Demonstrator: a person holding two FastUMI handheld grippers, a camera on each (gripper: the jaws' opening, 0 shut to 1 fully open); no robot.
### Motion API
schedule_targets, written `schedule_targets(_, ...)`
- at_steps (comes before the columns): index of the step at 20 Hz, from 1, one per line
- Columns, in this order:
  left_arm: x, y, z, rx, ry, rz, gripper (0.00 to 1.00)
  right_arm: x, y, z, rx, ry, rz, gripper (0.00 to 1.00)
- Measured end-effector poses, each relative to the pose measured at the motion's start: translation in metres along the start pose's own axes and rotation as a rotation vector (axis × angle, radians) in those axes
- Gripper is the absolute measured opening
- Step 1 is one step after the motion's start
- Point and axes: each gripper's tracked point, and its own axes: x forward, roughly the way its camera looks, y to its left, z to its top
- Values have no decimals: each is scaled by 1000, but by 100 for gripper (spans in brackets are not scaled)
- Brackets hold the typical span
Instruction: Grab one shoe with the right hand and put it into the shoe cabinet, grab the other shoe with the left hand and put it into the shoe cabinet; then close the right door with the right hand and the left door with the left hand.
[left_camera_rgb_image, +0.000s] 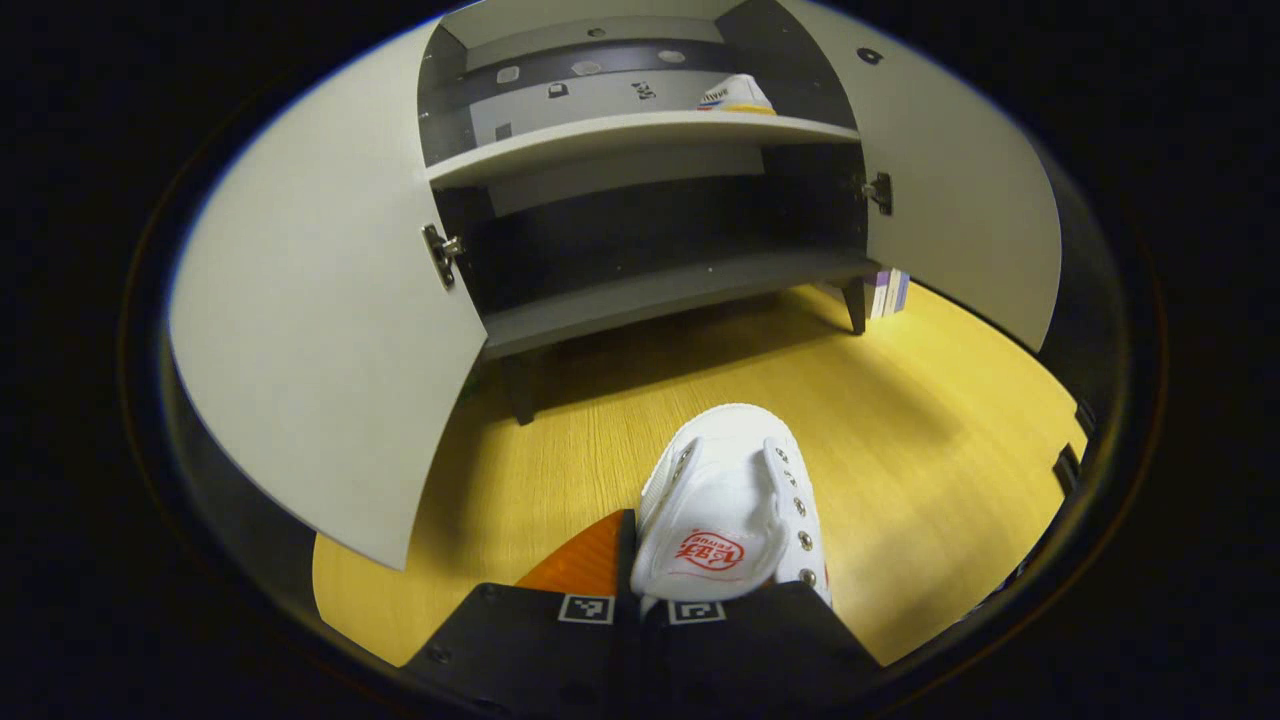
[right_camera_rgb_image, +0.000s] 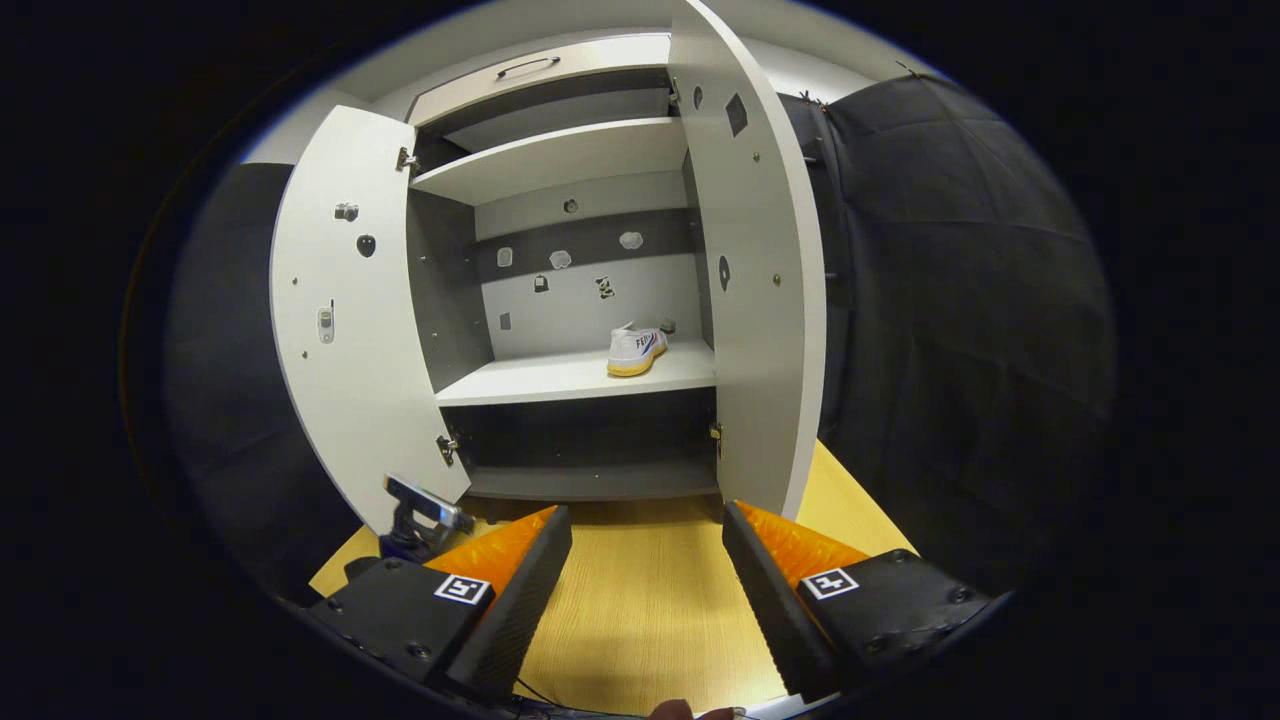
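left gripper (left_camera_rgb_image: 640, 585) pinches a white canvas lace-up shoe with a red tongue logo (left_camera_rgb_image: 730, 505) at its heel end, fingers pressed on it, toe aimed at the grey two-door shoe cabinet (left_camera_rgb_image: 640, 130). the shoe hangs over the yellow wood-grain floor (left_camera_rgb_image: 900, 450), in front of the cabinet's lower shelf. both cabinet doors stand wide. right gripper (right_camera_rgb_image: 645, 575) is spread apart, nothing between its fingers, facing the cabinet front above the floor. a second white shoe with a yellow sole (right_camera_rgb_image: 635, 350) sits on the middle shelf (right_camera_rgb_image: 540, 380), near its right edge, close to the right door (right_camera_rgb_image: 750, 280). left door (right_camera_rgb_image: 340, 300) swung out.
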Motion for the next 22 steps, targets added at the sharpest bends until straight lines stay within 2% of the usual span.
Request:
schedule_targets(2, -16, -1, 28, 5, -32, -4, 5, 1, -5, -4, -5, 3, 1, 97)
schedule_targets(8, -56, 9, 111, -122, -79, 5, 5, 1, -12, -11, -15, 7, 11, 97)
schedule_targets(12, -70, 20, 184, -192, -158, 12, 4, 2, -9, -13, -20, 7, 32, 97)
schedule_targets(17, -66, 46, 269, -313, -207, 14, 5, 0, 6, -15, -48, 6, 74, 97)
schedule_targets(22, -33, 82, 341, -375, -231, 68, 5, 1, 13, -10, -74, -8, 92, 97)
